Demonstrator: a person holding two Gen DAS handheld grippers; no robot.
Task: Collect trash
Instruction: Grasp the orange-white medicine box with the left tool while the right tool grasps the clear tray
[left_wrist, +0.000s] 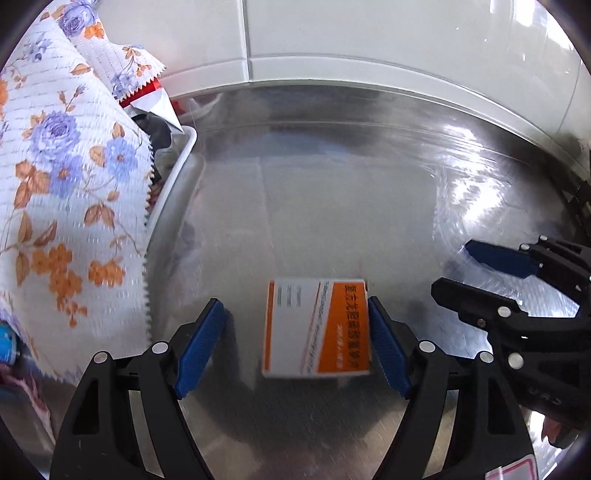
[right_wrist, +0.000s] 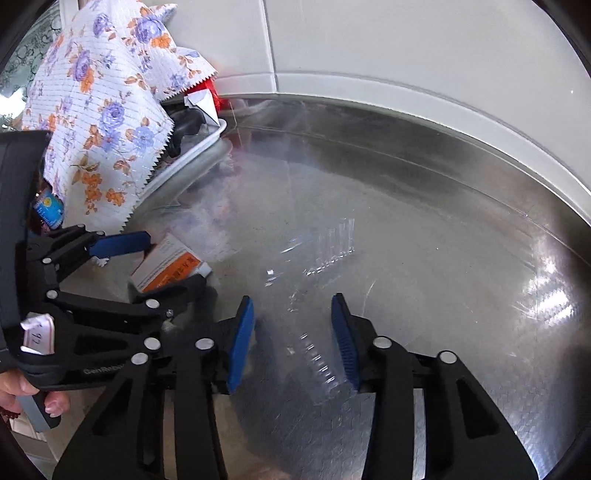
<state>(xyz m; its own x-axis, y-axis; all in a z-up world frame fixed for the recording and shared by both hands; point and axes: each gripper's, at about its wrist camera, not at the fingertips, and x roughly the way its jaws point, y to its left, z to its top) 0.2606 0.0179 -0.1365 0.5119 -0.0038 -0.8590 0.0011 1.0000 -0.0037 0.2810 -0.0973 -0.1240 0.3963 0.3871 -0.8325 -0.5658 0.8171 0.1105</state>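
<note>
Left wrist view puts the left gripper (left_wrist: 295, 341) spread wide around the box (left_wrist: 317, 328), an orange-and-white carton lying flat on the steel counter (left_wrist: 332, 206). The right pad touches or nearly touches the box's edge; the left pad stands well apart, so nothing is held yet. I judge I am at the grasp step for this piece of trash.

Over on the right wrist view, the right gripper (right_wrist: 291, 343) is about half open over a clear plastic wrapper (right_wrist: 325, 369) that is hard to see against the metal. One pad sits right at its edge, but I cannot tell whether there is any real contact.

A floral cloth (left_wrist: 66, 177) hangs over a white tray (left_wrist: 181, 162) of clutter at the left.

Next I would close the left jaws squarely on the box, keeping it from skating on the slick steel. With the right, I would lower before pinching, since the thin film could slip out.
</note>
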